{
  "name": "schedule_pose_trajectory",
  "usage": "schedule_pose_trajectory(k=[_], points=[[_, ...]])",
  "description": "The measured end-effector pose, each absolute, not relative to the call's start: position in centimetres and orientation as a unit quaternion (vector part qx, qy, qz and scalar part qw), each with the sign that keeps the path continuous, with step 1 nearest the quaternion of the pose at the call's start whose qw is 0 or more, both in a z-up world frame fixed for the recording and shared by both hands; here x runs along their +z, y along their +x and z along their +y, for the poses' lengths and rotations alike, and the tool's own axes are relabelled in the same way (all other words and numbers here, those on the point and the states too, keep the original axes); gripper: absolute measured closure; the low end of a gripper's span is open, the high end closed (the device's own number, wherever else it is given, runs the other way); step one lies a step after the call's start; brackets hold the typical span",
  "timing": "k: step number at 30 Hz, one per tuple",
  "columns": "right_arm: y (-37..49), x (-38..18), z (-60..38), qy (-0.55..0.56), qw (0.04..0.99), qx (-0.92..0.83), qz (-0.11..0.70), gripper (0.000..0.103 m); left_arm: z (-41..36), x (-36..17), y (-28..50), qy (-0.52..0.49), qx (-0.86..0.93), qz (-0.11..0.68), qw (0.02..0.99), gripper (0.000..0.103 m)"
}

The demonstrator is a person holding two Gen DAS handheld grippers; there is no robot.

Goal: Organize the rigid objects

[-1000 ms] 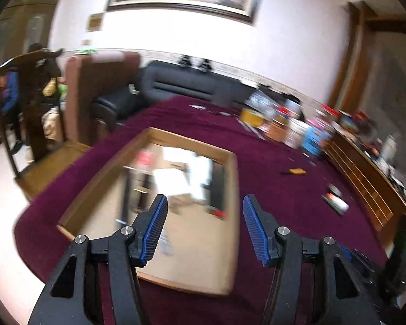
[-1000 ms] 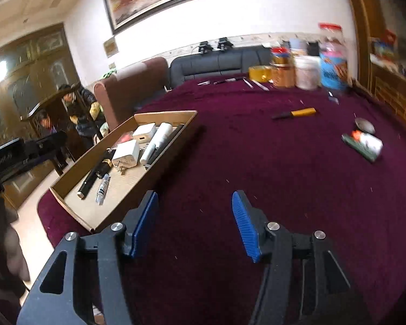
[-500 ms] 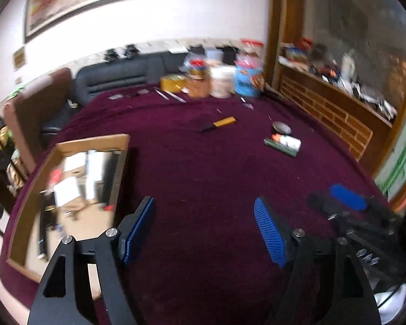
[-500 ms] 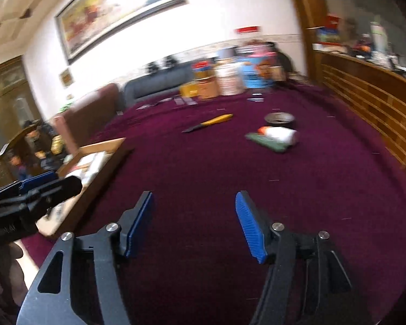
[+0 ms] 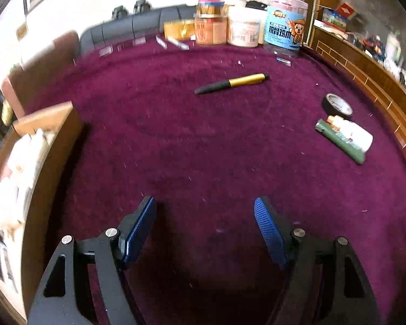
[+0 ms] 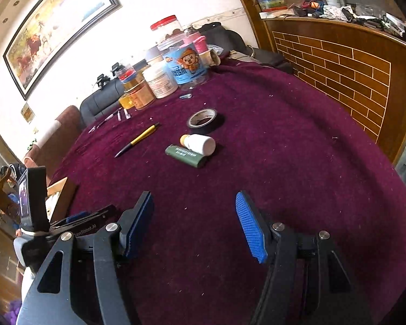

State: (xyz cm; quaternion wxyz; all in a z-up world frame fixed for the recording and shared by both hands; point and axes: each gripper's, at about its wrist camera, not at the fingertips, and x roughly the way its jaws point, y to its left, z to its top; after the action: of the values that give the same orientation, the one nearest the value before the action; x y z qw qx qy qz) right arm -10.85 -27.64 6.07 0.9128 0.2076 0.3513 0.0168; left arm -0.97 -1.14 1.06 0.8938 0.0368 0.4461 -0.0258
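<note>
- Two tools hang over the purple-covered bench (image 5: 203,149); neither one grips anything.
- Left tool (image 5: 205,224): its blue pads stand well apart, with only bare cloth between them. Its jaws are open and empty.
- Right tool (image 6: 193,222): it too is spread wide, with nothing between its pads, above the near part of the bench.
- In the right wrist view the left tool shows at the near left edge, low beside the right one.
- Black-and-gold pen (image 5: 231,82) lies flat on the cloth, far from the left tool and alone in the middle of the bench.
- Roll of black tape (image 6: 205,120) lies flat to the right of the pen.
- White bottle (image 6: 199,143) lies on its side just nearer than the tape, touching a dark green flat case (image 6: 185,156) that lies along its near side.
- Wooden tray (image 5: 54,146) sits at the left edge of the bench; pale things lie inside it, too blurred to name.
- Jars and tubs (image 6: 162,75) stand in a cluster at the far side of the bench, among them a clear one with a blue cartoon label (image 5: 284,31).
- Some small thin items (image 5: 173,42) lie on the cloth near those jars; what they are I cannot tell.
</note>
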Motion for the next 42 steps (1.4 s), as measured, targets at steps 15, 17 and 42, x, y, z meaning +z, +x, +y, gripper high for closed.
schedule_pose_trajectory(k=[15, 17, 42], points=[[-6.8, 5.7, -26.2, 0.22, 0.898, 0.031, 0.38, 0.041, -0.5, 0.4, -0.3, 0.018, -0.026, 0.462, 0.886, 0.007], [-6.0, 6.2, -25.7, 0.207, 0.901, 0.032, 0.38, 0.041, -0.5, 0.3, -0.1, 0.018, -0.028, 0.464, 0.885, 0.005], [12.9, 5.6, -16.0, 0.09, 0.841, 0.101, 0.525, 0.042, -0.7, 0.2, 0.0, 0.02, -0.033, 0.468, 0.883, 0.002]])
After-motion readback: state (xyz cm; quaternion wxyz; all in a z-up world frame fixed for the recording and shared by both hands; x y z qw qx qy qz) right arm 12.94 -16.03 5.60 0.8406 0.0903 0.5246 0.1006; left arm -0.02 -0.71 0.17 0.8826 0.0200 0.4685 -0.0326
